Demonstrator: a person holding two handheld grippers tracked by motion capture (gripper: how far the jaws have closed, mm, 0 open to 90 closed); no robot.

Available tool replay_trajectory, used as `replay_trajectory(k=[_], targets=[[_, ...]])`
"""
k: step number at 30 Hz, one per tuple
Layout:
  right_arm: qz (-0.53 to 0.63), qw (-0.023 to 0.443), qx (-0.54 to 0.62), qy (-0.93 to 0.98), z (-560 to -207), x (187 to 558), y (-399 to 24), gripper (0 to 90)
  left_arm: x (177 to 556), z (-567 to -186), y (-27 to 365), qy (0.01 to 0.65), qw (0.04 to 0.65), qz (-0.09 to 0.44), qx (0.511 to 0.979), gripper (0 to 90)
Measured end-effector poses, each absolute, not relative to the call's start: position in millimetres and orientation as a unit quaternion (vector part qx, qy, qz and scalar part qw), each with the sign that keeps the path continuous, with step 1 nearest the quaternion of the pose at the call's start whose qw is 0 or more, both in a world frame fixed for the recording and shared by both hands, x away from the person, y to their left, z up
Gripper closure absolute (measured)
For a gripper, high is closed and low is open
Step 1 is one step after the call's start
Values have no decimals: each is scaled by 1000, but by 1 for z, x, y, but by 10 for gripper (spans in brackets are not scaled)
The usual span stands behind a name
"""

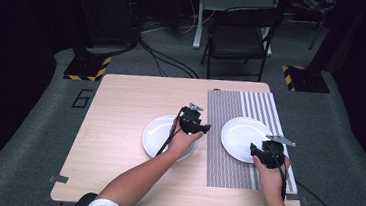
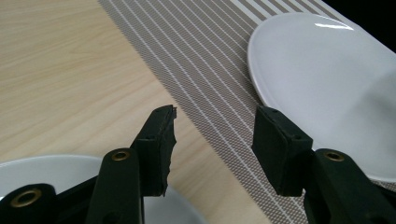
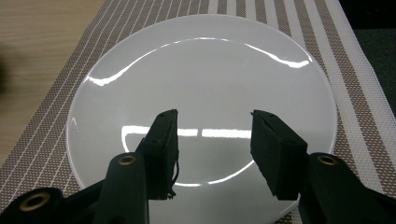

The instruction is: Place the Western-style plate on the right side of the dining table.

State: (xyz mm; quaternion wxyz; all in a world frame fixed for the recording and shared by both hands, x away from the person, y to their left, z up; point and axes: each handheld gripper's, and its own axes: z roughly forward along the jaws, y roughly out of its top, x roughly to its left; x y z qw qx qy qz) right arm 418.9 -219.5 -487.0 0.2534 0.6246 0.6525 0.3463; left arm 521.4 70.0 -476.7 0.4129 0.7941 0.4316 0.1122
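L gripper (image 2: pixel 212 135) & R gripper (image 3: pixel 212 140) both agape, nothing held.

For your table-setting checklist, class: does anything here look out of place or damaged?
One white plate sits on the striped placemat; the other plate lies on bare wood beside it. The left gripper's left finger pad has a ragged, chipped edge.

table (image 1: pixel 118 127): light wood, on grey carpet
mat (image 1: pixel 226 162): striped, at 3 o'clock on table
left plate (image 1: pixel 155 133): white, on bare wood, centre
right plate (image 1: pixel 241 133): white, on mat
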Motion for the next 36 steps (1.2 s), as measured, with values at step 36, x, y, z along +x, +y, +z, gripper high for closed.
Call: replay_trajectory(k=[36], targets=[[359, 193, 522, 750, -494, 426, -128, 514, 494, -484, 203, 514, 391, 159, 747, 485]])
